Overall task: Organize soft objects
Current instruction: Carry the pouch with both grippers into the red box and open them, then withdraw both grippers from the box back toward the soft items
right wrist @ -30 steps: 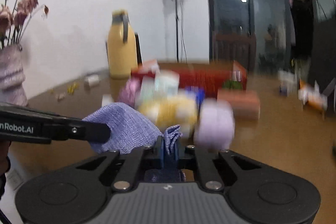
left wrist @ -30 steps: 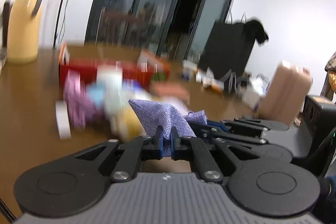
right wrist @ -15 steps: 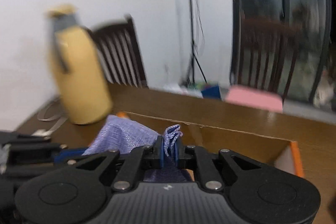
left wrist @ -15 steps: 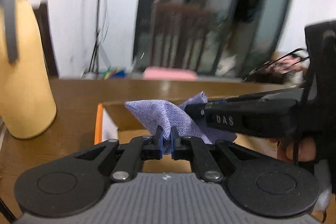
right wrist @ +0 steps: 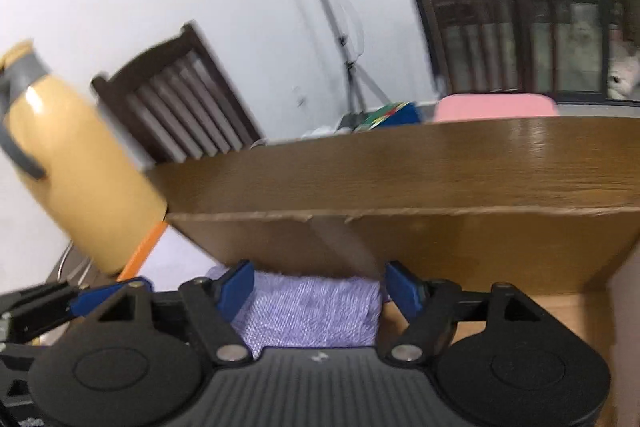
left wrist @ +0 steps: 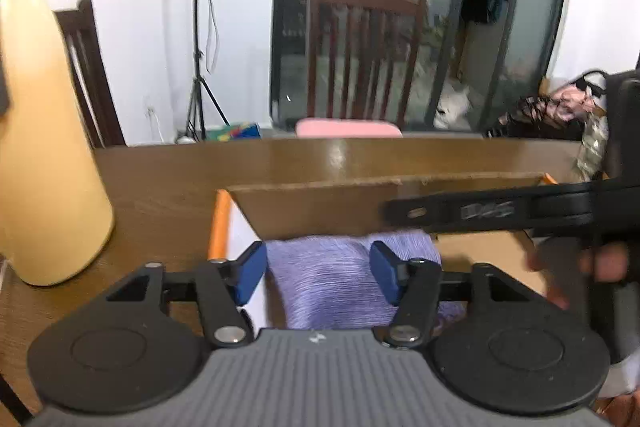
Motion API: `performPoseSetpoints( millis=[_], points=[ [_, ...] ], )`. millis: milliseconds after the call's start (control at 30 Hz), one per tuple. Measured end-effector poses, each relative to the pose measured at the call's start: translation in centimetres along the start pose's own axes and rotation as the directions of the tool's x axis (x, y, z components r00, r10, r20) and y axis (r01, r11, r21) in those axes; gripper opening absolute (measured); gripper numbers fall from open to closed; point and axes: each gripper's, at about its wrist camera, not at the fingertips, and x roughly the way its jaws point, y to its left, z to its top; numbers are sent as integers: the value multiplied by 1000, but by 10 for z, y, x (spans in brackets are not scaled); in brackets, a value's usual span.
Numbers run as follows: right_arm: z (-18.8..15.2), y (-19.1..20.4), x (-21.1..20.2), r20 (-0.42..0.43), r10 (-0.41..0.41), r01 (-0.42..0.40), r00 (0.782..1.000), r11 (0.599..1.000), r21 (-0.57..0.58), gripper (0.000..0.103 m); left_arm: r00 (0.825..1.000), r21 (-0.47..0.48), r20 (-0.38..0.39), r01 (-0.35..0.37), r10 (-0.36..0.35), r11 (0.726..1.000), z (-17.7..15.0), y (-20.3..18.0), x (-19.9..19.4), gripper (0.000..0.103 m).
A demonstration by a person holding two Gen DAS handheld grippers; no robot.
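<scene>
I have both grippers over the cardboard box (left wrist: 320, 211). The left gripper (left wrist: 318, 273) and right gripper (right wrist: 318, 293) have just been opening; their blue pads now stand wide, clear of the lavender woven cloth (left wrist: 340, 279), which lies inside the box against its far wall.

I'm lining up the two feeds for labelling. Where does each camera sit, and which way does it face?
Left wrist: on the left gripper, facing forward and down into the cardboard box; its open jaws, which have just been opening, frame the purple cloth; the right gripper and a hand show at right.
Right wrist: on the right gripper, tilted, facing the same box; its jaws have likewise just been opening; the left gripper shows at lower left.
Shared: cloth, box, yellow jug, wooden table, pink-cushioned chair.
</scene>
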Motion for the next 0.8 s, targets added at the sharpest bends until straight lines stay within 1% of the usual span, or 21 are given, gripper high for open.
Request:
performPoseSetpoints(
  millis=[33,67,133,167,233,300,367,467,533,633,700,733,800],
  points=[
    [2,-2,-11,16,-24,24,1000,1000,-5,72,999,-12,18,-35,35,999,0,0,-10,67],
    [5,-3,-27,30,-42,43,999,999,-9,72,998,-12,31,-46,46,999,0,2,-21,69],
    [10,-6,-60,48,-55,56,997,998,-22,73,998,-4,57,-25,25,1000,1,2,-49,71],
    [12,-6,-77,57,-71,73,996,997,-34,74,997,-1,65,-27,27,1000,4,2,-64,72],
    [13,-7,-118,70,-123,128,990,989,-73,79,996,7,86,-41,40,999,6,0,-95,73],
    [12,-5,-161,92,-164,174,982,979,-106,80,993,15,111,-44,42,999,10,-2,-136,76],
    [5,-6,-209,119,-192,206,974,971,-118,82,990,14,139,-39,37,999,10,-3,-171,82],
    [-9,-8,-274,156,-217,237,964,964,-119,84,983,14,180,-45,42,999,1,-10,-220,86],
    [-19,-6,-308,182,-229,252,956,961,-116,86,978,18,204,-47,43,999,-9,-18,-252,87],
    [-42,-2,-351,217,-234,263,948,958,-113,86,970,13,237,-50,46,999,-25,-28,-284,87],
    [-68,3,-379,246,-233,266,941,957,-111,86,954,0,294,-59,57,998,-53,-36,-314,91],
    [-86,6,-394,263,-213,251,941,960,-121,87,946,2,318,-61,57,998,-67,-38,-325,92],
    [-124,12,-419,295,-156,207,943,967,-151,88,930,24,363,-67,54,997,-107,-48,-351,93]
  ],
)
